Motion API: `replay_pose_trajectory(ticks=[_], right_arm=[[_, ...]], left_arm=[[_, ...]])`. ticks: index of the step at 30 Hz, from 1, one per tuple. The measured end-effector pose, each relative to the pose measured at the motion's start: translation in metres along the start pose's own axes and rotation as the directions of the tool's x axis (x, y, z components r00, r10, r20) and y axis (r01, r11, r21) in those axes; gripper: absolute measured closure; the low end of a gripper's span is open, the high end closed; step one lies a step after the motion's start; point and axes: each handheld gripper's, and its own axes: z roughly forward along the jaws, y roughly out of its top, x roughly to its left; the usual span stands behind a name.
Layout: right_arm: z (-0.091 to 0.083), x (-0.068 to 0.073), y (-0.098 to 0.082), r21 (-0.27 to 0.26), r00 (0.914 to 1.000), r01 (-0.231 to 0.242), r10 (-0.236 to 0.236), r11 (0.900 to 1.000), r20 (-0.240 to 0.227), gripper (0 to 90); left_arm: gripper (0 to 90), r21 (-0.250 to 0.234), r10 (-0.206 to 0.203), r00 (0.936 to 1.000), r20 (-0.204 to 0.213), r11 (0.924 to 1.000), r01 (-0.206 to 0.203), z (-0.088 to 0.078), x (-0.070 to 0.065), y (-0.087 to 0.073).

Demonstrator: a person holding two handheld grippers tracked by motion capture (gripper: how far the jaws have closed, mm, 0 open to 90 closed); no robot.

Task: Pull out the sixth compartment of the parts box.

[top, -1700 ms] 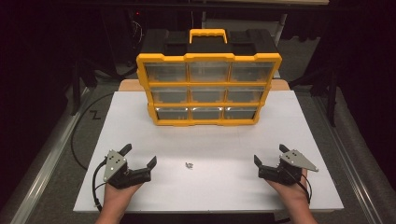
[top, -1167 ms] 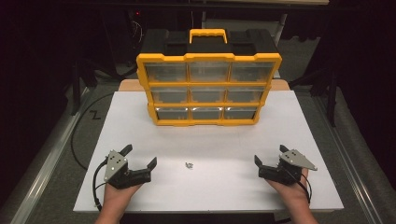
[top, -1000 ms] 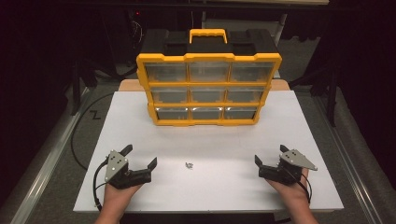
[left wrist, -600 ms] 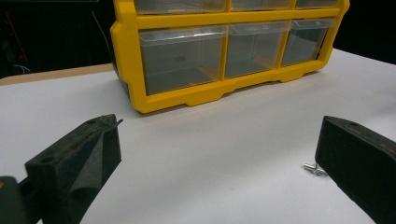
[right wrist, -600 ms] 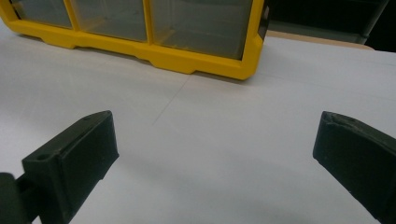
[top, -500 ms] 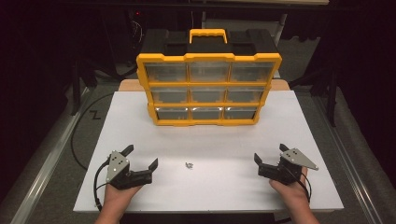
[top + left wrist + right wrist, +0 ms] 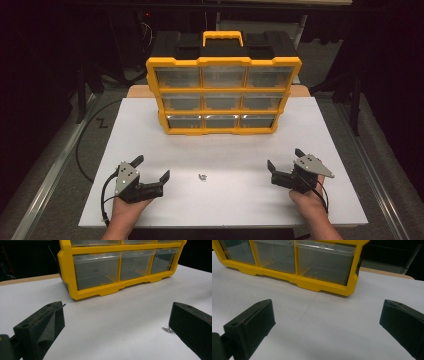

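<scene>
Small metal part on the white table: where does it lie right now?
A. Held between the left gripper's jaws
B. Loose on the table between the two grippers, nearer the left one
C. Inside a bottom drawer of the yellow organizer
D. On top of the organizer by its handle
B. The small metal part lies loose on the table, between the open left gripper and the open right gripper, nearer the left, well in front of the organizer.

Glossy plastic organizer (image 7: pixel 223 90), metal screw (image 7: pixel 202 177)
</scene>
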Motion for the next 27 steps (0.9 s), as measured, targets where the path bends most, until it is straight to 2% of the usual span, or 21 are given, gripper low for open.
replay_pose_trajectory(ticks=[18, 23, 27], right_arm=[[0.031, -0.004, 0.019, 0.002, 0.9999, 0.010, -0.010, 1.000, -0.013, 0.9], [0.039, -0.005, 0.022, 0.011, 1.0000, 0.003, -0.003, 1.000, -0.002, 1.0], [0.046, -0.006, 0.026, -0.004, 0.9999, 0.006, -0.006, 1.000, -0.013, 1.0]], left_arm=[[0.9, 0.000, 0.009, 1.0000, -0.004, 1.0000, -0.009, 0.000, -0.001, 0.000], [0.9, 0.000, 0.013, 0.9999, -0.003, 0.9999, -0.013, 0.001, -0.001, 0.000], [0.9, 0.000, 0.014, 0.9999, -0.007, 0.9999, -0.014, 0.001, -0.001, -0.001]])
